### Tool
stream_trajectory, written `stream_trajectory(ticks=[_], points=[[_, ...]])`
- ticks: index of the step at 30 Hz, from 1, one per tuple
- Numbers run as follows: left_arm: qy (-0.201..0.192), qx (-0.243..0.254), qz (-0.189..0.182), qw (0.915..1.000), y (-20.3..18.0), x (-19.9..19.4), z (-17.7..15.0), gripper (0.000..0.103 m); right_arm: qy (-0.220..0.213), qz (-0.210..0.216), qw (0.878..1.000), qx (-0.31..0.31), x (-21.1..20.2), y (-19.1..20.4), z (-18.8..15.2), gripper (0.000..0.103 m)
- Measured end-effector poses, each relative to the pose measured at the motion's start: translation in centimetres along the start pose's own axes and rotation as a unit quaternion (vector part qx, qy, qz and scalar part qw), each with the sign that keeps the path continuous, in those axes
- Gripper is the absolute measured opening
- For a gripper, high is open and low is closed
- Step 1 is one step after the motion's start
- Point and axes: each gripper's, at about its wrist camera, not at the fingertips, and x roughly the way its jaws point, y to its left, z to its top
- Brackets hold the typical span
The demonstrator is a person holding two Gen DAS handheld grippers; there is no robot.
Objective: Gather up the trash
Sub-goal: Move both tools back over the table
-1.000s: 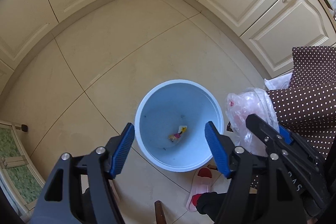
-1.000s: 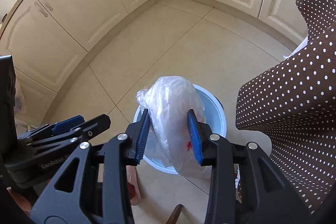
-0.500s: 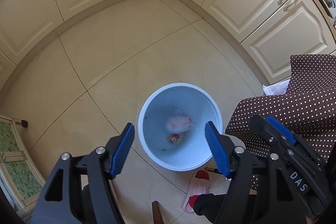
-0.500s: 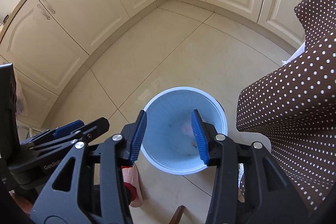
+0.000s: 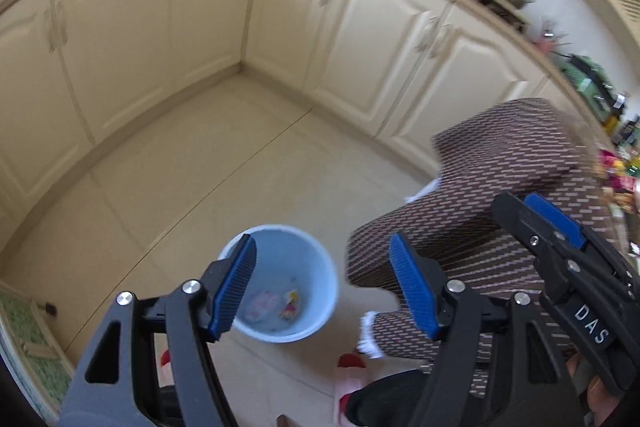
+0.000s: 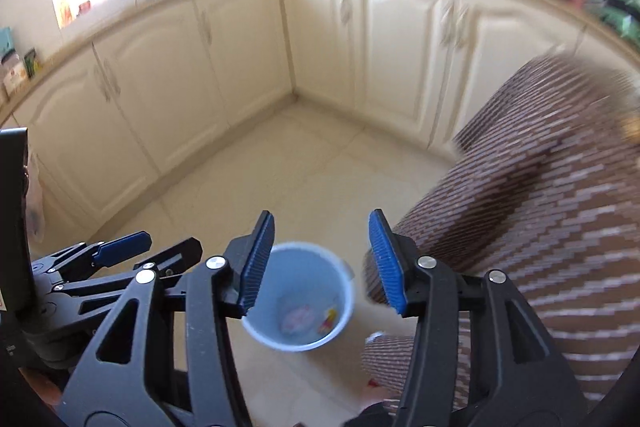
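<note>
A crumpled clear plastic bag with pinkish marks lies at the bottom of the round pale-blue plastic bin, with a small yellow-and-pink wrapper scrap just beside it. The bin stands on the cream tiled floor, in the corner formed by the cream panelled cabinets.

Just to the right of the bin hangs a brown white-dotted cloth, blurred in both views. A red-and-pink slipper sits on the floor near the bin's near side.

The left gripper is above the bin with its blue-padded jaws spread wide and nothing between them. The right gripper is likewise above the bin, jaws wide apart and holding nothing.
</note>
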Motion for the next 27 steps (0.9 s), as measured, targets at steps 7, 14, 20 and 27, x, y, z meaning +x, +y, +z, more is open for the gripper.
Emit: stream_trajectory(ticks=[7,14,20,27], points=[[-0.046,0.098,-0.064,0.992,-12.0,-6.1,0.1,0.073,-0.099,-0.087,0.99,0.037,-13.0,-7.8,-0.4,0.056],[-0.044,0.143,-0.085,0.9851,-19.9,-7.1,-0.7,0.073,-0.072,-0.138,0.983,0.102,-15.8,-16.0,-1.7,0.059],[-0.029,0.15,-0.074,0.9854,-23.2,-5.8,-0.3,0.073,0.012,-0.118,0.984,0.135,-12.2,-21.1,-1.2,0.06],[-0.009,0.15,-0.077,0.9857,-25.3,-4.4,-0.1,0.073,0.056,-0.115,0.987,0.099,-9.1,-21.7,0.2,0.03]])
